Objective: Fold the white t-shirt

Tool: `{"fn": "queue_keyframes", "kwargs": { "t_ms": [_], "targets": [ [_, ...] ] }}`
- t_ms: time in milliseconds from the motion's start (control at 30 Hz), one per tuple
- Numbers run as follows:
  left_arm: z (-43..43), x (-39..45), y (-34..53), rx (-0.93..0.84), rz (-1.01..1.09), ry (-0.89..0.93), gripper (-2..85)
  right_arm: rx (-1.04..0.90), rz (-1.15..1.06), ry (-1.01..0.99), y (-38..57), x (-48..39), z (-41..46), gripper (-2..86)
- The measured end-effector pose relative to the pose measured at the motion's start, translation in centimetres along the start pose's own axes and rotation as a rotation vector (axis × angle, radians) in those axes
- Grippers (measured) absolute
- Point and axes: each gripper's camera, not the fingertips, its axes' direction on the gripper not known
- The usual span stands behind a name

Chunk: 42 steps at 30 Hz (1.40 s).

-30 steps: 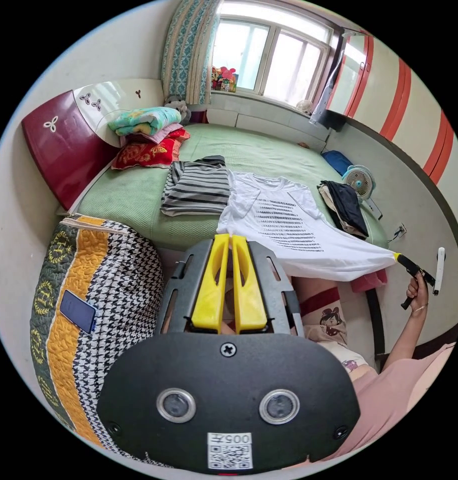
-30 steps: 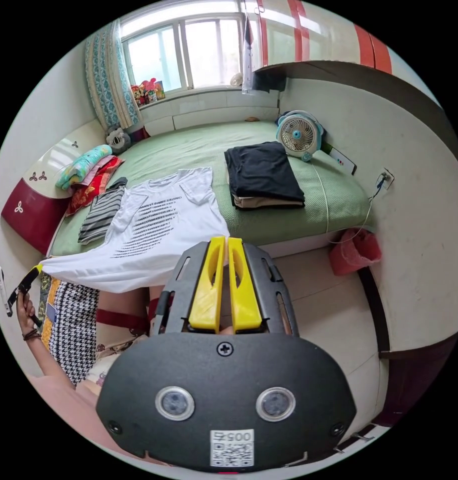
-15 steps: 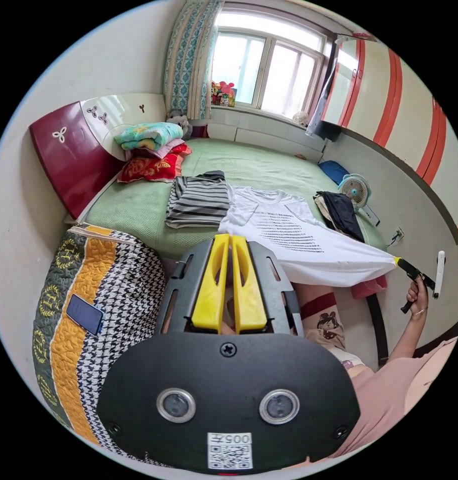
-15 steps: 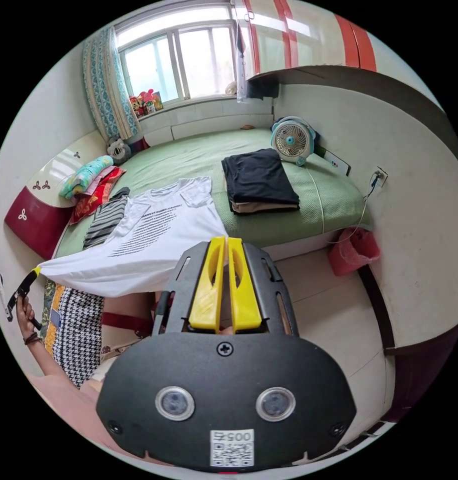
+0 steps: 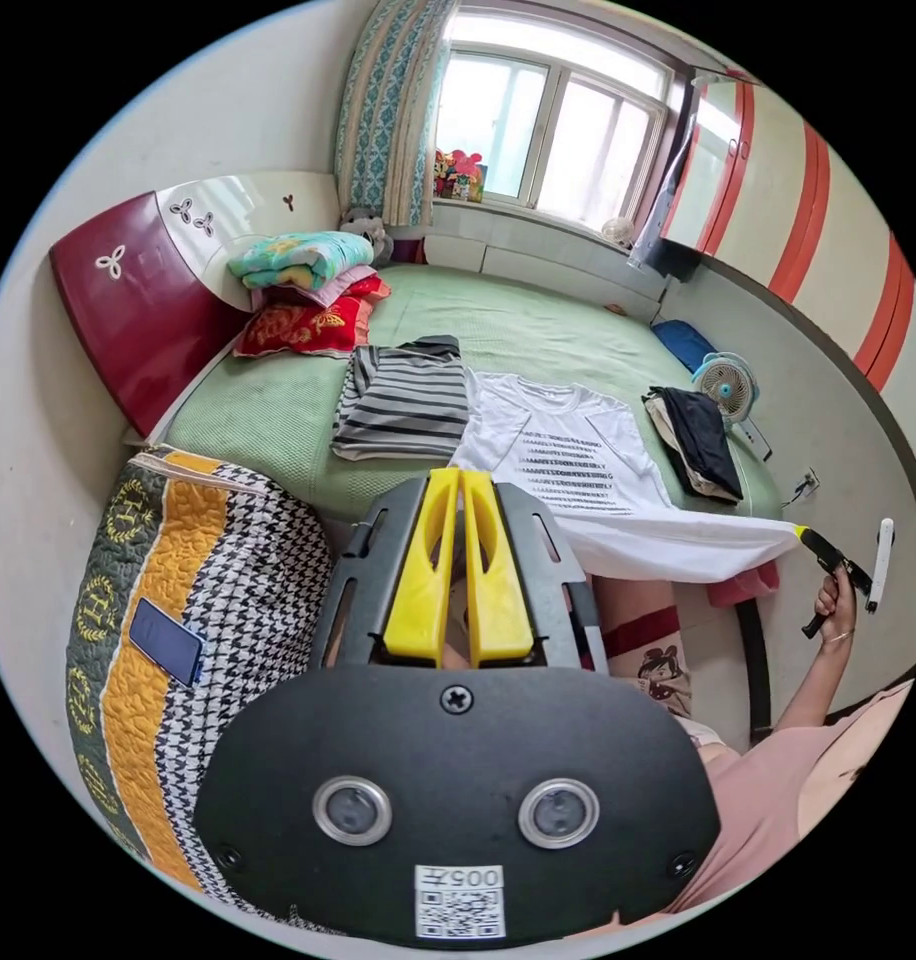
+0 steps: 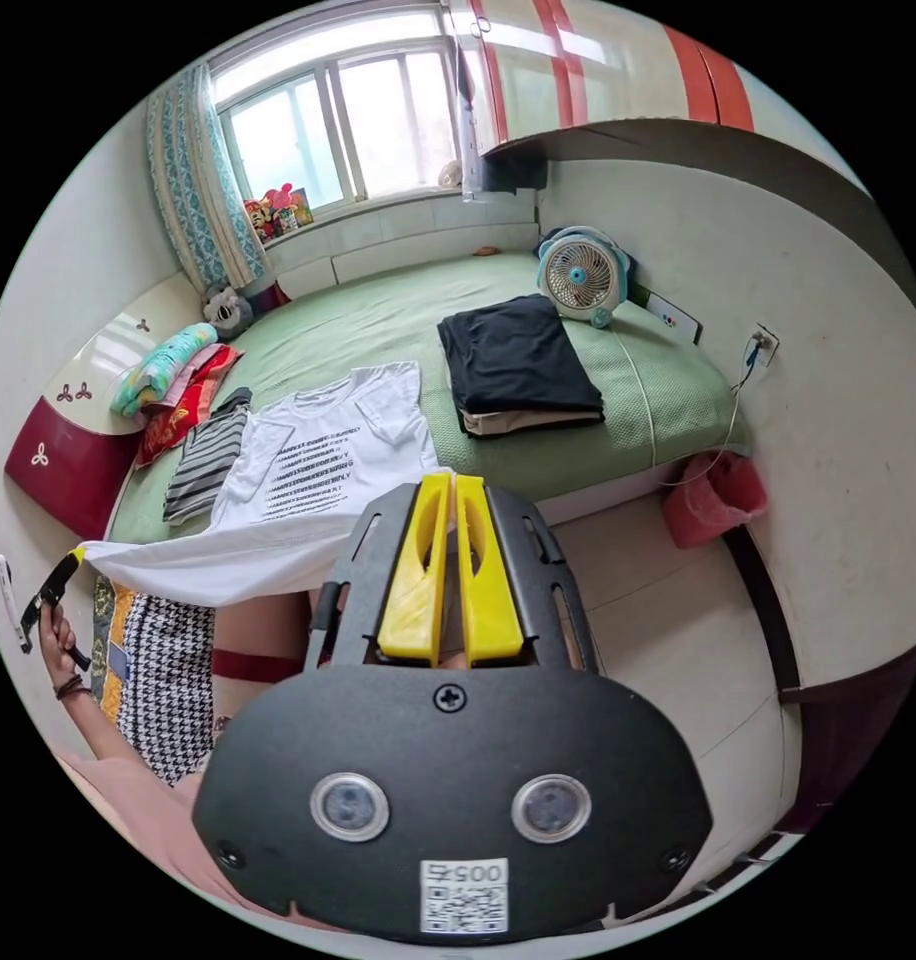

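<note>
White t-shirt limp, light | hem corners the hold | both hand-held grippers clamped there, hem taut off bed

Since a second ago you have drawn the hem of the white t-shirt further off the edge of the bed. The hem now stretches into a flatter, narrower band between your two grippers, where earlier it hung as a broad sheet. In the left gripper view, the right gripper sits slightly lower and further right than before. In the right gripper view, the left gripper holds the other hem corner a little lower than it did. Less of the printed front overhangs the mattress edge now, and more of your leg shows beneath the cloth.
</note>
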Motion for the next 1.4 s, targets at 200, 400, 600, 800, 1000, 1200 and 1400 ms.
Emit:
{"fn": "queue_keyframes", "kwargs": {
  "t_ms": [200, 400, 600, 800, 1000, 1200, 1400],
  "targets": [
    [7.5, -0.2, -5.3, -0.048, 0.029, -0.03, 0.1, -0.035, -0.005, 0.023, -4.6, -0.8, 5.7, -1.5],
    [17.8, -0.8, -14.5, -0.093, 0.06, -0.032, 0.2, -0.035, -0.073, 0.048, -12.9, -3.3, 13.4, -1.6],
    [32.5, -2.1, -26.7, -0.204, 0.052, 0.003, 1.0, -0.089, -0.158, 0.066, -26.4, -6.6, 26.1, -1.6],
    [51.7, -2.9, -35.7, -0.315, -0.061, -0.085, 5.6, -0.184, -0.121, 0.054, -39.1, -10.1, 45.0, 0.6],
    [59.3, -3.9, -34.0, -0.328, -0.044, -0.12, 7.7, -0.256, -0.045, 0.038, -39.2, -9.2, 54.1, 7.4],
    [58.2, -5.3, -23.6, -0.316, 0.061, 0.055, 10.4, -0.254, -0.252, -0.119, -28.4, -5.2, 50.3, 11.7],
    [61.6, -4.5, -14.5, -0.422, 0.077, 0.11, 13.1, -0.346, -0.286, -0.123, -20.5, -1.6, 50.5, 11.1]
  ]
}}
